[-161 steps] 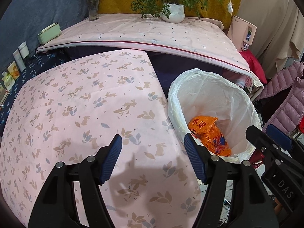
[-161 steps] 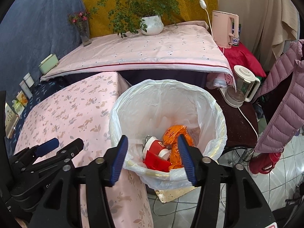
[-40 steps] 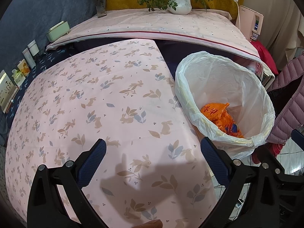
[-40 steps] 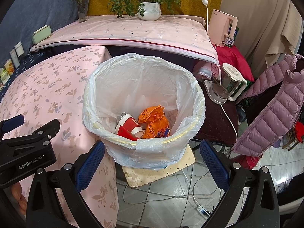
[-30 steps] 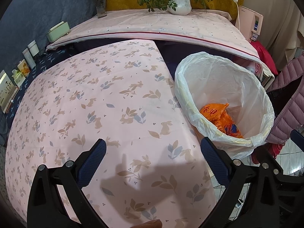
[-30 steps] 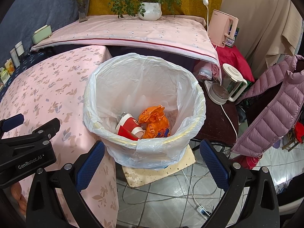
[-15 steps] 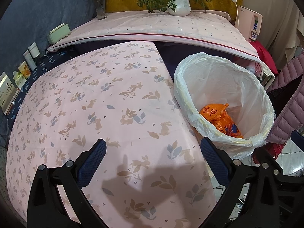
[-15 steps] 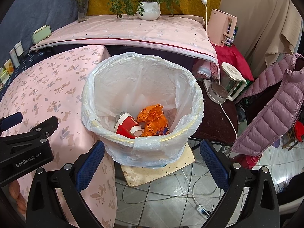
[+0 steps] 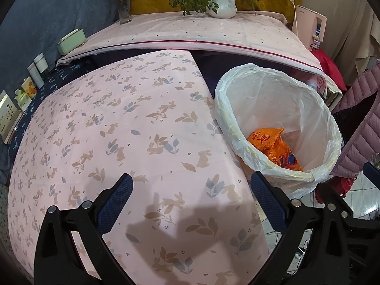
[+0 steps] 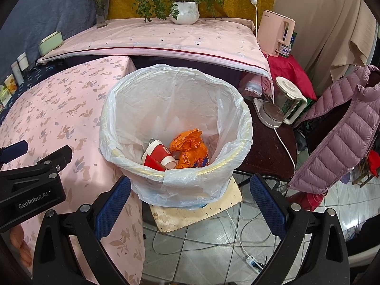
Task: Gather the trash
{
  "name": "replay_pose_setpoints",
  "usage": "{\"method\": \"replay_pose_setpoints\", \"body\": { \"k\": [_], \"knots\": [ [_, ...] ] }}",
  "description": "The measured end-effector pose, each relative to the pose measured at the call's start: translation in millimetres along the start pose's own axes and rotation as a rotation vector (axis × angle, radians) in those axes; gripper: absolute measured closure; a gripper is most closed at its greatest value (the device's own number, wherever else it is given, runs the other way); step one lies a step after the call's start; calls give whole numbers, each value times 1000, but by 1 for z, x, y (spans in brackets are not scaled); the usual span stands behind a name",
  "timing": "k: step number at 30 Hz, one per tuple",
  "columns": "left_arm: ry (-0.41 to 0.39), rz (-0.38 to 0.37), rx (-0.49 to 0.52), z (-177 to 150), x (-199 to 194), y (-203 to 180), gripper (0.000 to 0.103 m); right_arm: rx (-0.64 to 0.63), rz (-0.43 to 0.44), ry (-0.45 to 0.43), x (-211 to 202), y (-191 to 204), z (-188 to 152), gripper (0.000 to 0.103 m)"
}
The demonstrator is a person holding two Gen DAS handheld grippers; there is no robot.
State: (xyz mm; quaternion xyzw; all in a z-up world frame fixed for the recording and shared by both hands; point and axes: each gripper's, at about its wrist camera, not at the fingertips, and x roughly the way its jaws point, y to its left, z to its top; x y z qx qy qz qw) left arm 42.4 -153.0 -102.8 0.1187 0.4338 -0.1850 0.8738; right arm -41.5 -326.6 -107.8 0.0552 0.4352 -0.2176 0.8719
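Two spread, empty grippers, left [image 9: 191, 197] and right [image 10: 190, 197]; red cup [image 10: 158, 155] on its side in bin [image 10: 237, 159], mouth toward the camera.

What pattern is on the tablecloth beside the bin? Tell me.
Pale pink tablecloth printed with small rabbits and leaves; clearest in the left wrist view.

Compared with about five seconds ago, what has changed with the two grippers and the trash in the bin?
Both grippers opened wider: the left gripper and the right gripper now stand wide open and empty, pulled back slightly. The orange wrapper and the red cup stayed in the trash bin.
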Motion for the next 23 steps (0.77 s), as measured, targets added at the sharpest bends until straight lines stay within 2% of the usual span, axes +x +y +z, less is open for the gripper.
{"method": "replay_pose_setpoints", "body": {
  "k": [23],
  "knots": [
    [-34, -22, 29, 4, -4, -5, 8, 5, -4, -2, 0, -3, 0, 7]
  ]
}}
